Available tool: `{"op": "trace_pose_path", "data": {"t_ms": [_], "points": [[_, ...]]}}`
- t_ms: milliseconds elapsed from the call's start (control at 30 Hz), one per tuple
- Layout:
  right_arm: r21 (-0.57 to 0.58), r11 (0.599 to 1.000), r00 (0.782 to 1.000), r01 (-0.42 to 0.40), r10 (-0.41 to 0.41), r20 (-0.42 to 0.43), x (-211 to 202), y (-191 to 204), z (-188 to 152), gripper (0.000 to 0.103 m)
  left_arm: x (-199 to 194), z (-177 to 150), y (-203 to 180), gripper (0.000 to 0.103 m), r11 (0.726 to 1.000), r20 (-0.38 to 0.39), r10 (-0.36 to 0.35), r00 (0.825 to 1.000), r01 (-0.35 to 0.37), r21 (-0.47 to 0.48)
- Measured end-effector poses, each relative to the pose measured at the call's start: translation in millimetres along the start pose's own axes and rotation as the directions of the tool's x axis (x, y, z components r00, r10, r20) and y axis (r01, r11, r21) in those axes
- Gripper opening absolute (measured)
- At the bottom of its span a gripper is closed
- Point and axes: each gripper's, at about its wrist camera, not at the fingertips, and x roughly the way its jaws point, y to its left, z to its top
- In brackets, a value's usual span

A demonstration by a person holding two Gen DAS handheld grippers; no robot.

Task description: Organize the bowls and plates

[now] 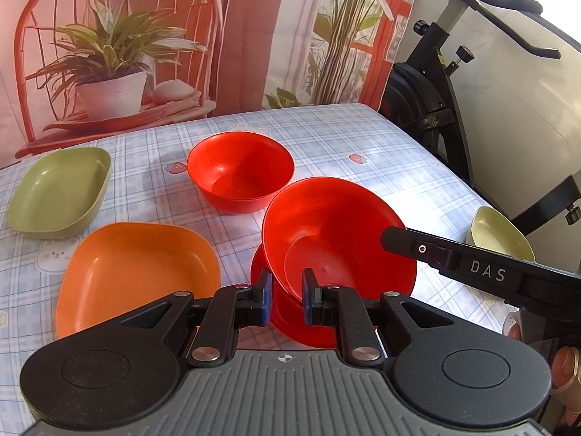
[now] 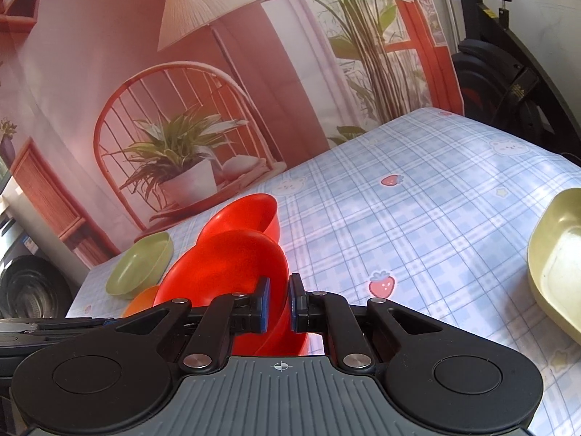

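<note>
Left gripper: the left gripper (image 1: 287, 292) was clenched on the near rim of a red bowl (image 1: 337, 239), its blue pads on either side of the rim.
Right gripper: the right gripper (image 2: 279, 303) was clenched on the rim of the same red bowl (image 2: 232, 265), at the opposite side; in the left wrist view its black finger (image 1: 454, 254) reached across the bowl's right edge.
Held bowl: tilted, its opening turned toward the left gripper, sitting over another red piece (image 1: 290, 312) under it; whether the two touched I could not tell.
Second red bowl: a second red bowl (image 1: 239, 176) stood upright on the tabletop (image 1: 363, 138) just beyond the held one.
Orange dish: an orange squarish dish (image 1: 138, 272) lay to the left of the held bowl.
Green dish: a green squarish dish (image 1: 60, 192) sat farther left, near the orange one.
Pale dish: a pale yellow-green dish (image 2: 559, 258) rested near the right edge of the tabletop, well apart from the rest.
Tabletop: covered with a blue plaid cloth printed with strawberries.
Behind: a printed backdrop (image 1: 145, 36) and an exercise bike (image 1: 454, 72).
</note>
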Motion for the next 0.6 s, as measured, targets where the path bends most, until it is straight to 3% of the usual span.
{"op": "trace_pose_path", "data": {"t_ms": [600], "points": [[0.034, 0.999, 0.999, -0.004, 0.006, -0.05, 8.7, -6.9, -8.2, 0.011, 9.7, -2.2, -1.4, 0.018, 0.999, -0.032, 0.036, 0.999, -0.035, 0.025]]}}
